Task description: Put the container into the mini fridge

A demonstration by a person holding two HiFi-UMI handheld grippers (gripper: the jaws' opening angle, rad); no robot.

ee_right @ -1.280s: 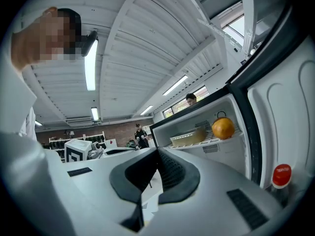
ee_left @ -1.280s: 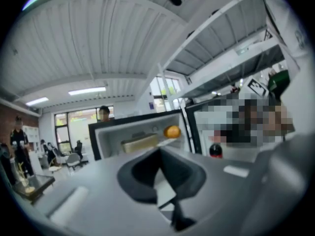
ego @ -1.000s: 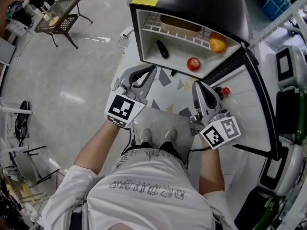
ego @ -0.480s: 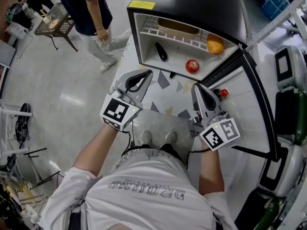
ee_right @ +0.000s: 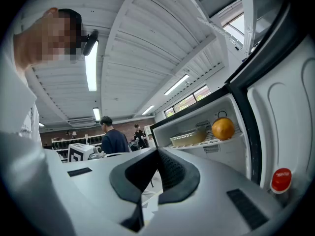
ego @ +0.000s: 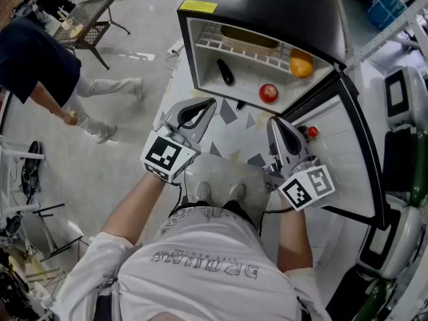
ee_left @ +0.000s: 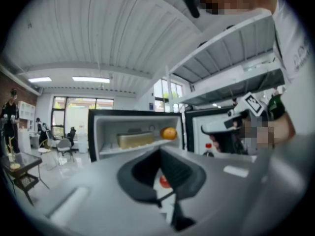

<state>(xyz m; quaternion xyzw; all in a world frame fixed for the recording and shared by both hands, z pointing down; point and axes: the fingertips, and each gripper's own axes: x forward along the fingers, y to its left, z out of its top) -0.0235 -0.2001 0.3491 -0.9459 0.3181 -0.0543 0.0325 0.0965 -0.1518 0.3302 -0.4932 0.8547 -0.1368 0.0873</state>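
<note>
The mini fridge (ego: 262, 5) stands open ahead of me. A pale yellow container (ego: 251, 35) lies on its wire shelf, with an orange (ego: 300, 63) to its right. Below on the fridge floor are a red apple (ego: 268, 93) and a dark object (ego: 225, 71). My left gripper (ego: 211, 102) is shut and empty, held in front of the fridge opening. My right gripper (ego: 275, 120) is shut and empty too, beside the open door. The left gripper view shows the container (ee_left: 134, 140) and orange (ee_left: 168, 132) beyond my shut left gripper (ee_left: 160, 151). The right gripper view shows the same container (ee_right: 189, 138).
The fridge door (ego: 348, 159) stands open at the right and holds a red-capped bottle (ego: 313, 131). A person in dark blue (ego: 40, 72) walks at the left. A small black wire table (ego: 83, 20) stands at the far left. Shelving with equipment (ego: 401, 112) lines the right side.
A person has come into view and walked from the upper left down to the left edge. Both grippers have stayed almost where they were, still shut.
</note>
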